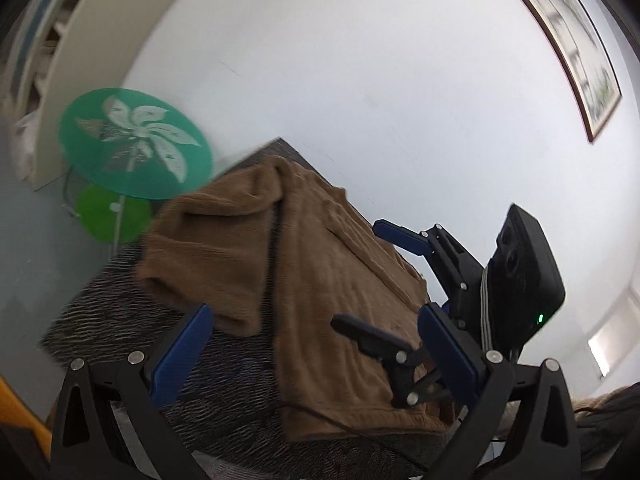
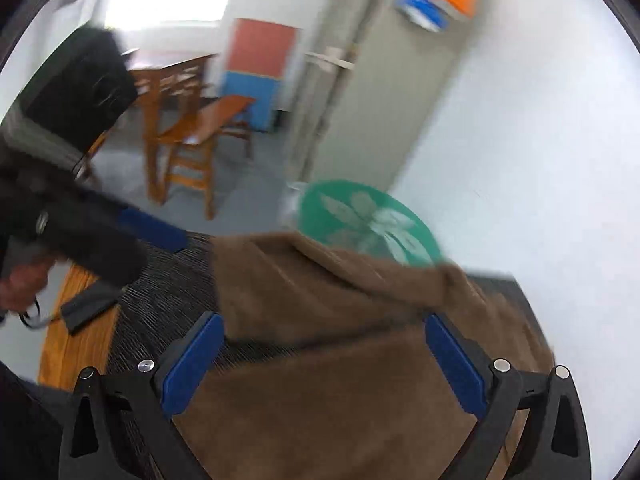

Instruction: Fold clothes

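A brown knitted garment (image 1: 320, 280) lies spread on a dark patterned tabletop (image 1: 120, 312), with one side flap (image 1: 208, 248) folded inward over it. My left gripper (image 1: 316, 320) hovers open just above the garment's near part, with nothing between its blue fingers (image 1: 188, 352). My right gripper (image 1: 356, 272) comes in from the right over the cloth, jaws apart and empty. In the right wrist view the right gripper (image 2: 324, 328) is open above the brown garment (image 2: 340, 380). A blue finger (image 2: 156, 228) of the left gripper shows at the left, held by a hand (image 2: 20, 284).
A round green glass side table (image 1: 136, 144) with a white flower print stands past the table's far corner. The white wall (image 1: 360, 80) runs along the right edge. Wooden chairs (image 2: 192, 140) and a door (image 2: 380, 80) lie further back. A thin black cable (image 1: 320, 416) crosses the garment's near edge.
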